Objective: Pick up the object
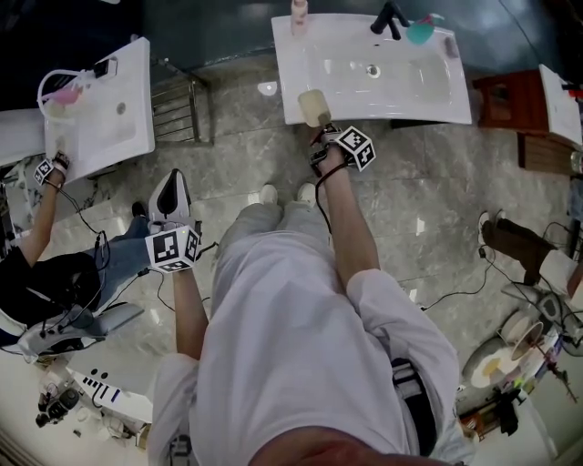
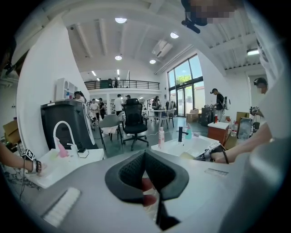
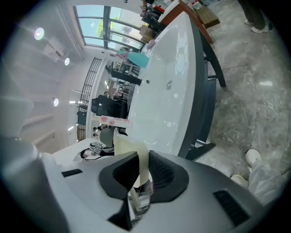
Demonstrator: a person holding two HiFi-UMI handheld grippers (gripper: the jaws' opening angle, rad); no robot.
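Note:
A cream, sponge-like block (image 1: 314, 106) is held over the front left corner of the white basin (image 1: 383, 114). My right gripper (image 1: 320, 124) is shut on it. In the right gripper view the cream block (image 3: 129, 150) stands up between the two black pads, and the right gripper (image 3: 141, 159) points along the basin (image 3: 163, 91). My left gripper (image 1: 170, 182) hangs low over the floor beside my left leg. In its own view the left gripper (image 2: 144, 157) is shut with nothing between the pads.
On the basin's far rim stand a black tap (image 1: 390, 18), a teal item (image 1: 421, 31) and a pink bottle (image 1: 299, 14). A second white basin (image 1: 109, 136) is at the left, where another person's arm (image 1: 41, 214) reaches. A red-brown cabinet (image 1: 510, 100) stands on the right.

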